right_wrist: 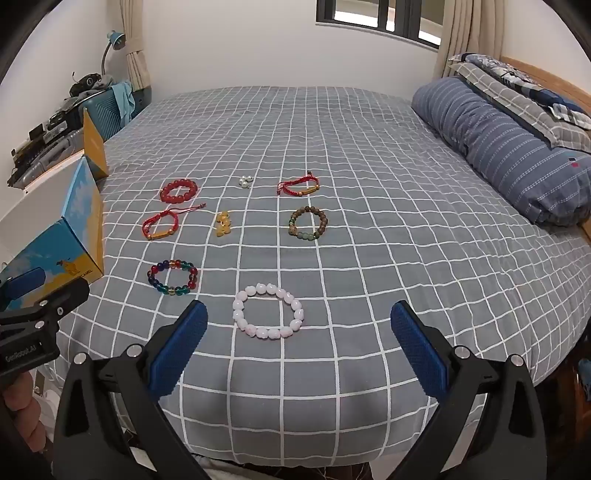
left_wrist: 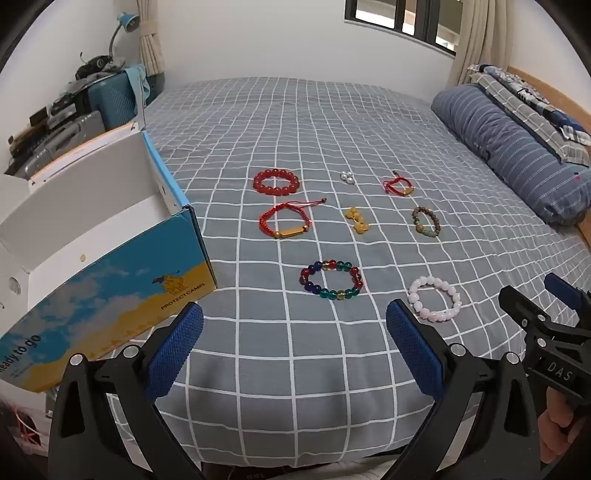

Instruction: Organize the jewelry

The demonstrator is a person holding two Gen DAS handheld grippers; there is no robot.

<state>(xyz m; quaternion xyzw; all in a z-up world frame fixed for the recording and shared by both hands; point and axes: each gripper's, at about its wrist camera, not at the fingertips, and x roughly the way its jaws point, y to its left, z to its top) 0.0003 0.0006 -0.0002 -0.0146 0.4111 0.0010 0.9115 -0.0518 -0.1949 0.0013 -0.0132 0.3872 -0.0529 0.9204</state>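
Several bracelets lie on the grey checked bed sheet (left_wrist: 295, 369). A multicoloured glass bead bracelet (left_wrist: 331, 280) lies nearest my open left gripper (left_wrist: 295, 321). A pale pink bead bracelet (right_wrist: 268, 316) lies just beyond my open right gripper (right_wrist: 299, 317). Farther off lie a red bead bracelet (left_wrist: 276, 181), two red cord bracelets (left_wrist: 284, 223) (left_wrist: 399, 185), a brown bead bracelet (left_wrist: 426, 222), a yellow charm (left_wrist: 357, 220) and small pearls (left_wrist: 347, 177). An open blue and yellow cardboard box (left_wrist: 110, 280) stands at the left. Both grippers are empty.
A blue striped bolster pillow (left_wrist: 517, 155) and folded bedding (right_wrist: 517, 92) lie along the right side. A blue suitcase (left_wrist: 110, 99), a desk lamp (left_wrist: 127, 22) and clutter stand at the far left. The bed's front edge is just below the grippers.
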